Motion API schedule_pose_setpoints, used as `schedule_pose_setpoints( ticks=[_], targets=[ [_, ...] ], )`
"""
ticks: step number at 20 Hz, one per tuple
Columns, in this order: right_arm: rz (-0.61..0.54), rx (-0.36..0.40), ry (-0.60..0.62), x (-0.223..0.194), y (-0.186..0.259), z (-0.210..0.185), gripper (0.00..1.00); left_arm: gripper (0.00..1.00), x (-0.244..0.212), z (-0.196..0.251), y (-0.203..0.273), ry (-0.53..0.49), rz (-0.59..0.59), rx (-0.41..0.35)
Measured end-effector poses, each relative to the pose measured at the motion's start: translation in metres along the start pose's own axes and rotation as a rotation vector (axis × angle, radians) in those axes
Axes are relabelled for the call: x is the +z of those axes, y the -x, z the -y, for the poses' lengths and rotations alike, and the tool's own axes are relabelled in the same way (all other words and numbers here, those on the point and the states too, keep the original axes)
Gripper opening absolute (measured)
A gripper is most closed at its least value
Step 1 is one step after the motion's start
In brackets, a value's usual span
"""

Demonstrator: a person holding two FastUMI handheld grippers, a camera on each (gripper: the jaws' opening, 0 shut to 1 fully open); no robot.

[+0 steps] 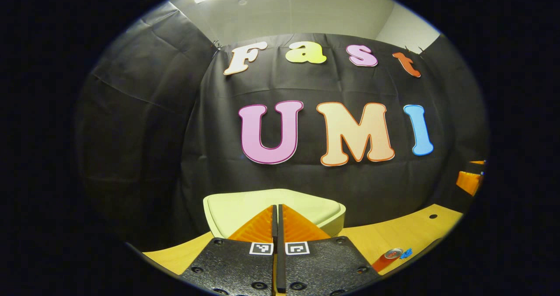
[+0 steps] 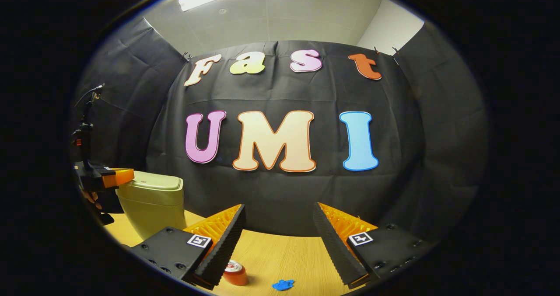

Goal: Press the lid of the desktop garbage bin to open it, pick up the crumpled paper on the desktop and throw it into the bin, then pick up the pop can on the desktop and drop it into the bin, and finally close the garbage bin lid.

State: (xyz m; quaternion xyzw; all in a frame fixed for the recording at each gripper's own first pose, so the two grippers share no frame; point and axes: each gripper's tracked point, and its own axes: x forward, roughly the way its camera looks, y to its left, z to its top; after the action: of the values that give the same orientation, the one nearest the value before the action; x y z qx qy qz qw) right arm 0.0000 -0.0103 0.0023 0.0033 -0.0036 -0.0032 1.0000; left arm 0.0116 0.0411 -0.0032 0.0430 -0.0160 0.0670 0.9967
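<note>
My left gripper (image 1: 277, 208), pinched together, sits over the bin (image 1: 227, 208); my right (image 2: 279, 219) gapes above can (image 2: 235, 273) and paper (image 2: 283, 284).

Pale green bin (image 2: 152, 202); red pop can (image 2: 235, 275), silver top; blue crumpled paper (image 2: 282, 284); light wood desktop (image 2: 280, 254).

I see a wooden desktop (image 2: 280, 254) — on it stand the pale green bin (image 2: 153, 206), lid down, a red pop can (image 2: 235, 273), and a blue crumpled paper (image 2: 283, 284) just beside it.
</note>
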Motion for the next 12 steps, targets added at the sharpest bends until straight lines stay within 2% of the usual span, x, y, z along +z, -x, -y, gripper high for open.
schedule_pose_setpoints(
  ticks=[12],
  targets=[
    [0.005,-0.001,0.001,0.0019,0.0013,0.0002,0.98,0.00,-0.0067,0.0021,-0.0009,-0.029,-0.021,-0.011]
  ],
)
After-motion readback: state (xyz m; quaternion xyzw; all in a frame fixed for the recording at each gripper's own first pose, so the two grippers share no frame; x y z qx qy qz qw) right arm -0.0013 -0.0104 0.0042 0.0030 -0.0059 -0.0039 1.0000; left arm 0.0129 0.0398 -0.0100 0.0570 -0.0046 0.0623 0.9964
